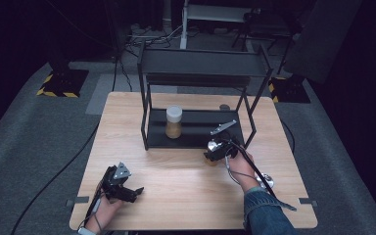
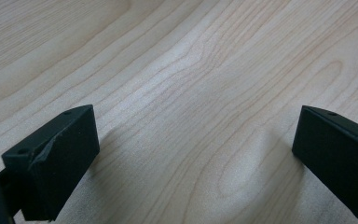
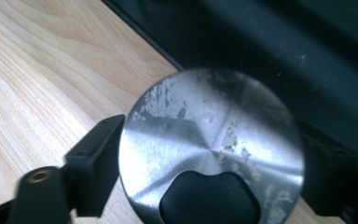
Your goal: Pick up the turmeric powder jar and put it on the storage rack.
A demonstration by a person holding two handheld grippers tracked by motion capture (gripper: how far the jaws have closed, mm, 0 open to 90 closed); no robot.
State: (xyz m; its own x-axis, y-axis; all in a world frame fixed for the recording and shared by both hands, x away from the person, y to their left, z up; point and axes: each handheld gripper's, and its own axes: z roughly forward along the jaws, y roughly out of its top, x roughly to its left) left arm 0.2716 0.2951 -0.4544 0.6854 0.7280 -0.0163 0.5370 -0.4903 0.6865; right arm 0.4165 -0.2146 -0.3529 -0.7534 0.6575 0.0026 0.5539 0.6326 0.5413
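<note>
While the left gripper (image 1: pixel 136 192) rests low on the wooden table (image 1: pixel 176 196) near the front left corner, the right gripper (image 1: pixel 214 152) is over by the black rack (image 1: pixel 200 73). The left gripper view shows its two black jaws far apart, with bare wood between them and nothing held.

The right gripper view looks down on a round shiny metal lid (image 3: pixel 212 149). It has scratches and dull spots on top. One black jaw sits against the lid's left side and the other against its right side, so the jaws are closed on it and pinch it between them. This lid is just in front of the rack's bottom shelf, right beside the dark edge, over the table. In the high view a bit of brown shows under the gripper there, but I cannot tell what it is.

On the bottom shelf of the rack stands a jar (image 1: pixel 174 122) with a white cap and brown stuff inside. It is upright, on the left part of the shelf, well apart from the right gripper. A person's blue sleeve (image 1: pixel 264 210) comes in at the bottom right.
</note>
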